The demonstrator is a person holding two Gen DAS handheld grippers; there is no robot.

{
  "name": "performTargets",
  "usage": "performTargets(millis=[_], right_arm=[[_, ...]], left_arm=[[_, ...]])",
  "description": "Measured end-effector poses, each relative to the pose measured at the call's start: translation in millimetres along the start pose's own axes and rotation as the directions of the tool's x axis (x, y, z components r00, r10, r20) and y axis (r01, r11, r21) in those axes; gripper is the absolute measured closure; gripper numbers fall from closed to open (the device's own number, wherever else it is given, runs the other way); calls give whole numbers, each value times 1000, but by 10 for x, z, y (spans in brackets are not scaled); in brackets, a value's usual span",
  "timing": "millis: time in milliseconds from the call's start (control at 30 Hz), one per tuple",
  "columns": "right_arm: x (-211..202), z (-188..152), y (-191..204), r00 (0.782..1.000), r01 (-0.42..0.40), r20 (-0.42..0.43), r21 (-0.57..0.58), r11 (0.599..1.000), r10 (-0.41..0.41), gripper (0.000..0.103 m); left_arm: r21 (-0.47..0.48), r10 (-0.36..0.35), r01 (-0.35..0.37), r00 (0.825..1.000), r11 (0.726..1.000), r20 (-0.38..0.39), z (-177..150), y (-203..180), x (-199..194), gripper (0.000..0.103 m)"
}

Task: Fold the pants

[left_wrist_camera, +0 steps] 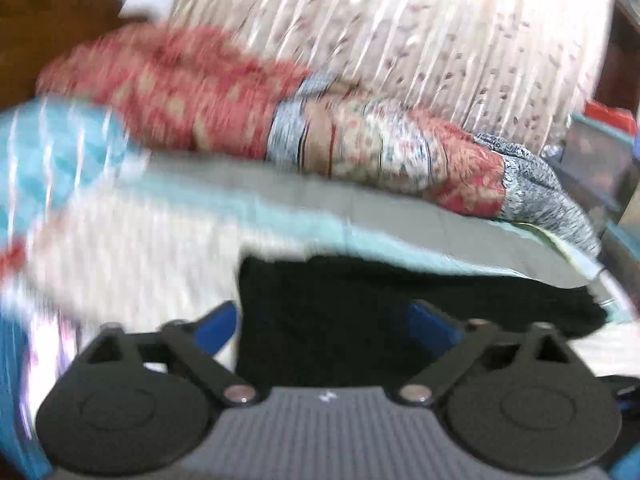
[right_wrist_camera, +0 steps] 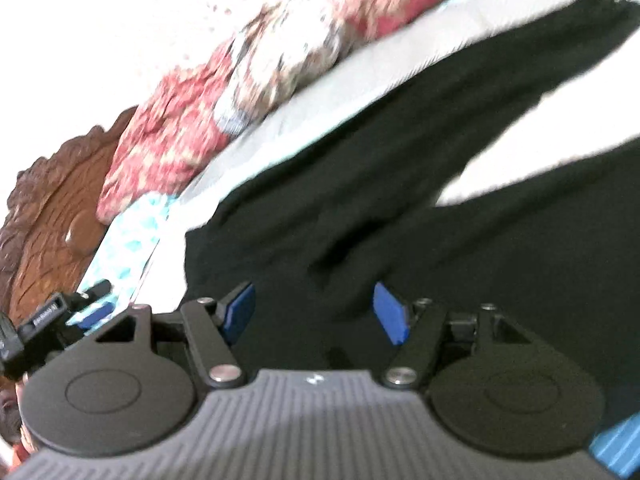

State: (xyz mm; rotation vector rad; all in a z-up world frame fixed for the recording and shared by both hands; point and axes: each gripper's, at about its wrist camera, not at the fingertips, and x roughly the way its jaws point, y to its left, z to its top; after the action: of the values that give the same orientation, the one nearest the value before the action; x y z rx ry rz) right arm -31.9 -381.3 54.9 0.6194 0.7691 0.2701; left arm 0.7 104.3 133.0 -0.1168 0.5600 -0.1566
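In my left wrist view, blurred, a light blue patterned cloth [left_wrist_camera: 48, 152] lies at the far left on the bed [left_wrist_camera: 400, 208], whose pale sheet runs across the middle. Behind it a red floral quilt [left_wrist_camera: 192, 92] stretches rightward to a grey knit piece [left_wrist_camera: 536, 184], with a pale spotted curtain [left_wrist_camera: 400, 20] hanging above. My left gripper [left_wrist_camera: 326, 324] stands wide open, its blue pads well apart; the black pants [left_wrist_camera: 380, 308] lie on the sheet ahead and pass between the pads, but neither pad presses on them. In my right wrist view, a carved brown headboard [right_wrist_camera: 52, 208] sits at the left edge, with my other gripper's tip showing just below it. The quilt runs diagonally up to the right, and the pants spread across the middle and right of the bed, two dark legs splitting at the right with pale sheet between. My right gripper [right_wrist_camera: 316, 312] is partly open over the dark cloth; I cannot tell whether its pads grip the fabric.
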Motion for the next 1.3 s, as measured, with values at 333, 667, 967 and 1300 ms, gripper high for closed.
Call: performTargets(millis=[333, 667, 967, 1300], right_arm=[[-268, 1387, -740, 935, 289, 196, 56, 956, -294, 35], [311, 2764, -2009, 766, 539, 210, 304, 785, -607, 35], [1036, 2987, -2582, 655, 702, 43, 333, 629, -754, 40], [97, 2730, -2352, 719, 525, 213, 456, 718, -661, 92]], left_arm=[[199, 74, -42, 985, 979, -154, 313, 199, 1747, 0], [376, 64, 18, 977, 927, -204, -29, -117, 2327, 53], [359, 62, -10, 989, 933, -132, 13, -270, 2175, 94], [295, 26, -31, 999, 955, 22, 178, -384, 1394, 95]])
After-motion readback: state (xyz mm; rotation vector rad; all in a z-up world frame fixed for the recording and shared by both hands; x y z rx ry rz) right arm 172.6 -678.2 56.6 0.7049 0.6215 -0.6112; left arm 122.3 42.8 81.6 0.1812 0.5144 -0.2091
